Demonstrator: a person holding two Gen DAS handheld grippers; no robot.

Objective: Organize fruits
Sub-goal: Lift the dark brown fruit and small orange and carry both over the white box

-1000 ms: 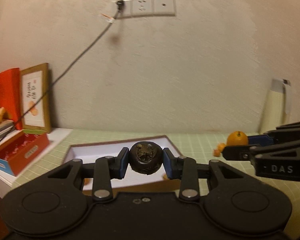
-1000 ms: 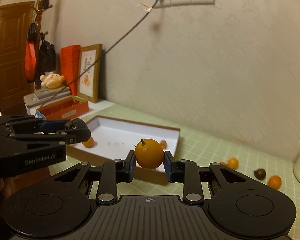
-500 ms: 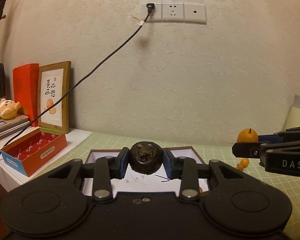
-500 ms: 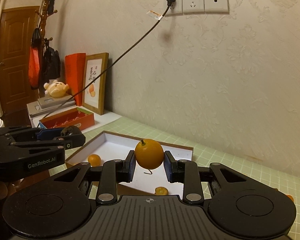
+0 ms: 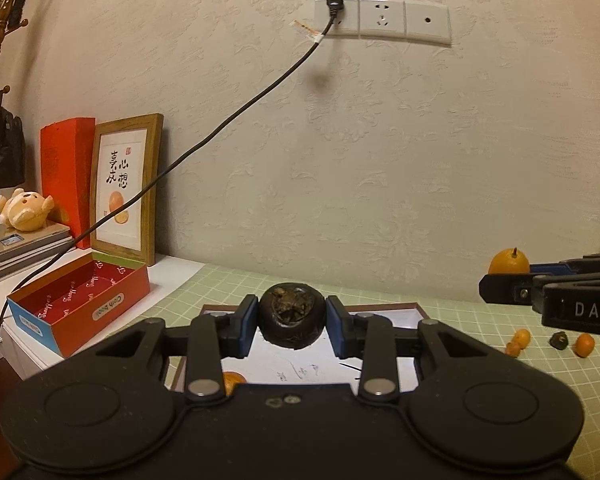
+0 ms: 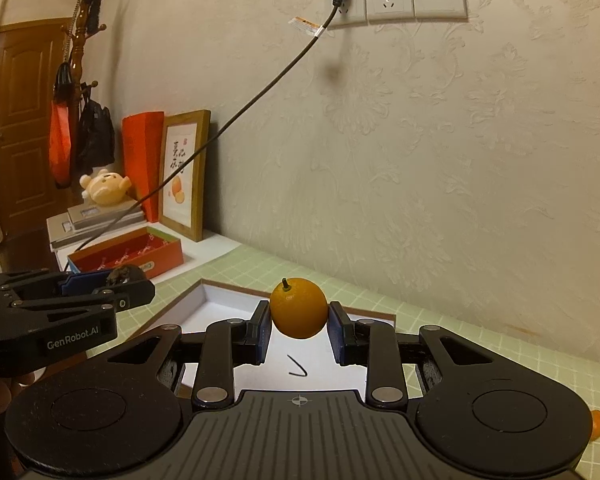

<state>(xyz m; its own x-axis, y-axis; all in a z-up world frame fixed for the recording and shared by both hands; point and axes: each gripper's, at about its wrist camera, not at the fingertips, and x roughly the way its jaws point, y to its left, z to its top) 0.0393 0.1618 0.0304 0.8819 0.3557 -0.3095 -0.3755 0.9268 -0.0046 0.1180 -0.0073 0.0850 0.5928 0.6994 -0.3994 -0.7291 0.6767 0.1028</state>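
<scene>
The left gripper (image 5: 292,322) is clenched on a dark brown, wrinkled round fruit (image 5: 292,320), its blue-padded jaws pressing the fruit from both sides. Just beyond and below its fingertips lies a shallow white cardboard tray with a brown rim (image 5: 384,314), resting on a pale green gridded mat (image 5: 440,308); one small orange fruit (image 5: 233,382) sits in the tray, close under the left finger. Off to this gripper's right, on the mat, lie a few more small orange fruits (image 5: 522,338) and a small dark one (image 5: 559,340), well apart from the tray.

The right gripper (image 6: 299,322) grasps a smooth orange round fruit with a short stem (image 6: 299,307), held upright between its blue pads. The same white tray (image 6: 216,300) lies directly ahead of and beneath it (a pen squiggle shows on the tray floor). To its left the other gripper (image 6: 130,280) hangs level with it, dark fruit in its tips. Farther left of both stand an open red cardboard box (image 5: 80,300), a wooden picture frame (image 5: 126,188) and a plush toy (image 5: 22,208). A black cable (image 5: 220,132) runs up to a white wall socket (image 5: 382,20)
</scene>
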